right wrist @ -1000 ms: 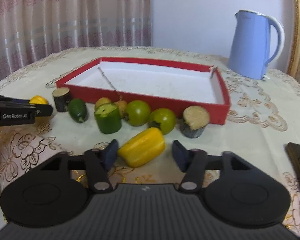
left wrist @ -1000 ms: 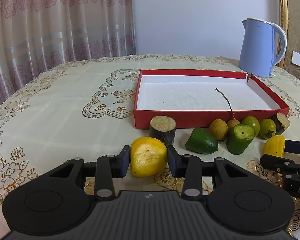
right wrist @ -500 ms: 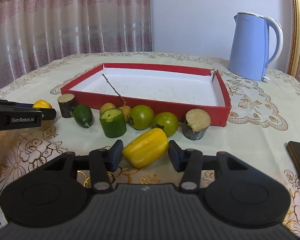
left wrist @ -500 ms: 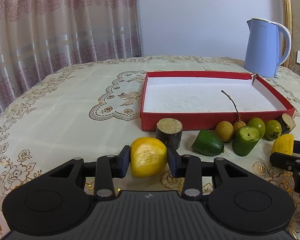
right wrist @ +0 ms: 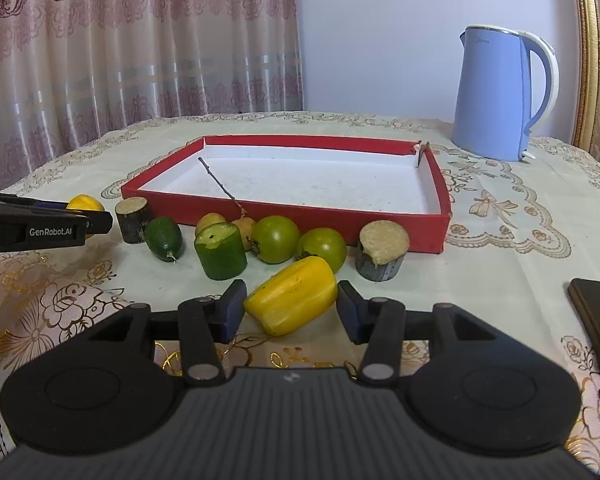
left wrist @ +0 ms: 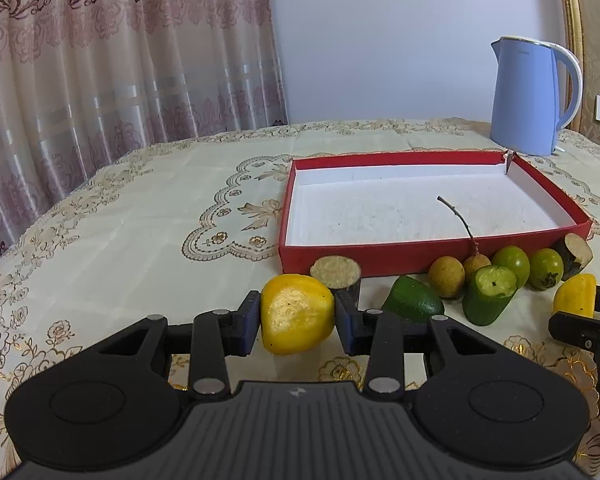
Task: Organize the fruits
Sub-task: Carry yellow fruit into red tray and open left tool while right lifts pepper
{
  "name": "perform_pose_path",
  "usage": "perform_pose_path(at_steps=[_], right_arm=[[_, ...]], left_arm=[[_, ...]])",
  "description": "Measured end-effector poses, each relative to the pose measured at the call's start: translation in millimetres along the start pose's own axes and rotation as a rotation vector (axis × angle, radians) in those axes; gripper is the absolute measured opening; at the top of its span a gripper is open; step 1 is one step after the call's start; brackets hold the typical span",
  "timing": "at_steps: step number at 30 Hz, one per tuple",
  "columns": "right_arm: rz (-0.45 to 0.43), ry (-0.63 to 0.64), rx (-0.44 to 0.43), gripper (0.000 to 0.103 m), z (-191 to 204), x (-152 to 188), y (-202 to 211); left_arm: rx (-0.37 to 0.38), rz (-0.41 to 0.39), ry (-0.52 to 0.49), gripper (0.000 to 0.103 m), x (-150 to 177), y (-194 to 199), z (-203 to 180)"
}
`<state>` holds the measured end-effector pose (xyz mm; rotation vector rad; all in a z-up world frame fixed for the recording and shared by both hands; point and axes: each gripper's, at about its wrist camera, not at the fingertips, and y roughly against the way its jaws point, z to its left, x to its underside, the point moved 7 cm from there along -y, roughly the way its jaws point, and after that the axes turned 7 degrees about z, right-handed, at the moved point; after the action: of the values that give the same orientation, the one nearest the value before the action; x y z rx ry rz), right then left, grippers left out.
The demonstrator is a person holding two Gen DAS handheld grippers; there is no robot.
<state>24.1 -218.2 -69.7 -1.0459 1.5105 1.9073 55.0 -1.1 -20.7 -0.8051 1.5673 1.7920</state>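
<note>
A cream embroidered tablecloth point(left wrist: 112, 240) covered the table, with curtains and a blue kettle point(right wrist: 499, 96) behind. Nearest the lens, the left gripper point(left wrist: 298, 314) was clamped on a stubby yellow fruit point(left wrist: 296, 314), cut face toward the camera, apparently lifted for carrying. The right gripper point(right wrist: 291, 300) pinched a longer yellow piece point(right wrist: 292, 294), its long axis slanting up to the right, so the pads met it at opposite corners, a slightly skewed hold. Just past them, green pieces point(right wrist: 220, 250), round green fruits point(right wrist: 276, 238) and bark-skinned stubs point(right wrist: 381, 250) lay in a row against the near wall of the red tray point(right wrist: 339, 218), probably waiting their turn. The tray held only a twig's shadow, so sorting seemed barely begun
</note>
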Motion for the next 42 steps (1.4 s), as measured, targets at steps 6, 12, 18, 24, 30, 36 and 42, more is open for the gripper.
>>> perform_pose_path(at_steps=[6,12,18,24,30,36,42], right_arm=[[-0.002,-0.006,-0.006,0.047,-1.9,0.7,0.7],[-0.007,-0.011,-0.013,0.047,-3.7,0.7,1.6],[-0.01,-0.013,-0.016,0.047,-3.5,0.4,2.7],[-0.013,-0.015,-0.018,0.047,-4.0,0.8,4.1],[-0.015,-0.016,-0.021,0.047,-4.1,0.7,5.2],[-0.018,-0.017,-0.025,0.047,-3.8,0.7,6.0],[-0.018,-0.018,-0.026,0.047,-3.5,0.7,6.4]], left_arm=[[-0.007,-0.001,-0.002,0.038,-3.1,-0.5,-0.6],[-0.014,-0.009,-0.01,0.038,-9.0,0.7,-1.3],[-0.017,-0.016,-0.022,0.038,-15.4,0.4,-4.6],[-0.021,-0.02,-0.031,0.038,-19.7,-0.6,-7.1],[-0.028,-0.035,-0.039,0.038,-26.4,1.1,-7.8],[-0.035,-0.046,-0.049,0.038,-33.4,-0.2,-8.5],[-0.035,-0.049,-0.055,0.038,-38.0,-2.5,-10.9]])
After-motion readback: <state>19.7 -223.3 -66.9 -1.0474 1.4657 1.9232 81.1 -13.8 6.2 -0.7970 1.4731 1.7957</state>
